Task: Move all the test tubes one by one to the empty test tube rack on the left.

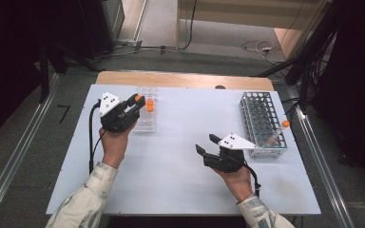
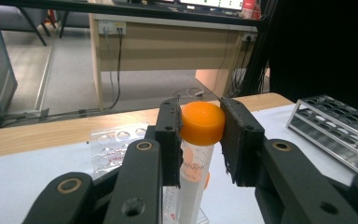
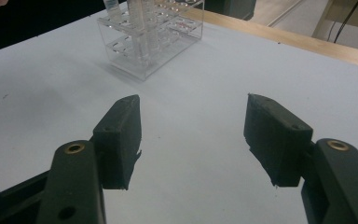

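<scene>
With our left gripper [image 2: 200, 140] clamped on the orange-capped tube [image 2: 196, 154] just above the clear rack [image 1: 146, 114] and our right gripper [image 3: 193, 140] empty and wide over the table [image 1: 180, 123], we risk the tube slipping if the cap-level grip tilts it

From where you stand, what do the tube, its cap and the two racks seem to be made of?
Tube: clear plastic, by the look; printed marks show through.
Cap: orange plastic, smooth and matte.
Near rack: clear acrylic, probably; glossy see-through walls.
Far rack: looks like metal wire or coated wire, a pale grey open grid.
</scene>
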`<state>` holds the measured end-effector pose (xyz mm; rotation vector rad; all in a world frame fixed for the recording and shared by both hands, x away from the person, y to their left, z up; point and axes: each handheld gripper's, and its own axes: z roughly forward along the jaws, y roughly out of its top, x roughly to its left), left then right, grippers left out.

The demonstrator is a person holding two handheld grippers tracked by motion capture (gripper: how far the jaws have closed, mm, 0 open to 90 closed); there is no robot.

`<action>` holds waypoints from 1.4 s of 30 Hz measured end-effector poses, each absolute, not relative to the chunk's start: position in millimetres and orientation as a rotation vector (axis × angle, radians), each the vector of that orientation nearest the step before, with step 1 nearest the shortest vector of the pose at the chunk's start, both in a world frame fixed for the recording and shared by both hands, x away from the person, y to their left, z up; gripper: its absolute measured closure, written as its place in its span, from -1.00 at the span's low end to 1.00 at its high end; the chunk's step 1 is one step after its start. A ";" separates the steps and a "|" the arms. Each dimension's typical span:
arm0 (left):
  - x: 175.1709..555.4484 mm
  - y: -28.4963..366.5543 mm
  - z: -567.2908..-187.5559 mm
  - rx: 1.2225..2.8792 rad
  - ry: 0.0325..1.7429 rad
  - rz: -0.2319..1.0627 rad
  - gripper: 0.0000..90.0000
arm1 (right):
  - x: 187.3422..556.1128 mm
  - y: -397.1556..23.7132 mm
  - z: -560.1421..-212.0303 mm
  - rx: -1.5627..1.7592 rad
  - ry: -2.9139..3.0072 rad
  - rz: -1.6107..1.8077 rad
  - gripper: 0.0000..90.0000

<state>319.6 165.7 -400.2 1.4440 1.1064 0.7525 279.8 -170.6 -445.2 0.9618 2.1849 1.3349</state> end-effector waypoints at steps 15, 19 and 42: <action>332.6 168.4 -408.0 1.445 1.142 0.781 0.54 | 279.8 -170.2 -446.0 0.954 2.186 1.328 -0.23; 334.1 168.7 -409.3 1.448 1.147 0.778 0.54 | 279.8 -170.2 -445.9 0.954 2.185 1.329 -0.23; 342.2 161.3 -427.2 1.502 1.192 0.766 0.52 | 279.0 -169.3 -446.0 0.950 2.186 1.326 -0.23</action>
